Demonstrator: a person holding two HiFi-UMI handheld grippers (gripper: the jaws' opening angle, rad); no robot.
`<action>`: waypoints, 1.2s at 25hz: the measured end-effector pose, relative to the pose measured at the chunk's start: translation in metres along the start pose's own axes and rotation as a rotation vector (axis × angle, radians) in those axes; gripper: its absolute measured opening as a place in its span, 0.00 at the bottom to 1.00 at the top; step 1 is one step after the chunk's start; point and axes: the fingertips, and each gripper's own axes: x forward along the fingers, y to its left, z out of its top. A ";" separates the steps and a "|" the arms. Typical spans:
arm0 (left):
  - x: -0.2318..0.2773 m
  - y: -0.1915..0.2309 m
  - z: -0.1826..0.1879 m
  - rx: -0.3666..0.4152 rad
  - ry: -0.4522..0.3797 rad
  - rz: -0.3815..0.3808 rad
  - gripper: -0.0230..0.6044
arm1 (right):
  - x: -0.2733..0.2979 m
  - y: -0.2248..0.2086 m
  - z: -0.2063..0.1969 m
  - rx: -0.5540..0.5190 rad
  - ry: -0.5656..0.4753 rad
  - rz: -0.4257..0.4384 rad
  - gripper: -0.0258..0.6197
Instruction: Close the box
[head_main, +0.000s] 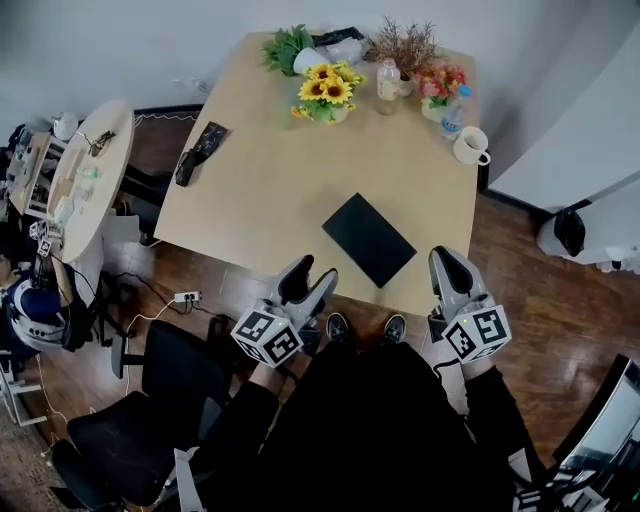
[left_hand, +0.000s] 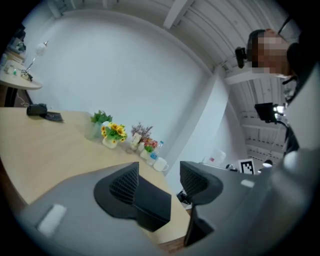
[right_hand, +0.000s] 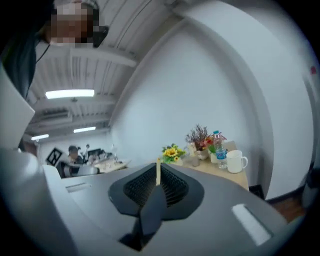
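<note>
A flat black box (head_main: 368, 238) lies with its lid down on the wooden table (head_main: 260, 190), near the front edge. My left gripper (head_main: 312, 275) hovers just below that edge, left of the box, open with nothing between its fingers. In the left gripper view the box (left_hand: 152, 202) shows beyond the open left gripper (left_hand: 159, 177). My right gripper (head_main: 447, 262) is held off the table's front right corner, right of the box. In the right gripper view the right gripper (right_hand: 158, 175) has its jaws together with only a thin slit, holding nothing.
Sunflowers (head_main: 326, 90), a small bottle (head_main: 388, 78), dried plants, a water bottle (head_main: 453, 115) and a white mug (head_main: 469, 146) stand at the table's far end. A black object (head_main: 200, 150) lies at its left edge. A black chair (head_main: 160, 400) and a round side table (head_main: 85, 180) are left.
</note>
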 end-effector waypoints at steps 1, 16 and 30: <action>0.003 -0.011 0.010 0.033 -0.018 -0.021 0.42 | 0.000 0.002 0.018 0.039 -0.042 -0.006 0.05; 0.007 -0.094 0.074 0.332 -0.122 -0.116 0.38 | 0.001 0.076 0.089 -0.065 -0.170 0.149 0.04; 0.008 -0.091 0.068 0.328 -0.092 -0.118 0.38 | 0.005 0.085 0.082 -0.084 -0.136 0.173 0.04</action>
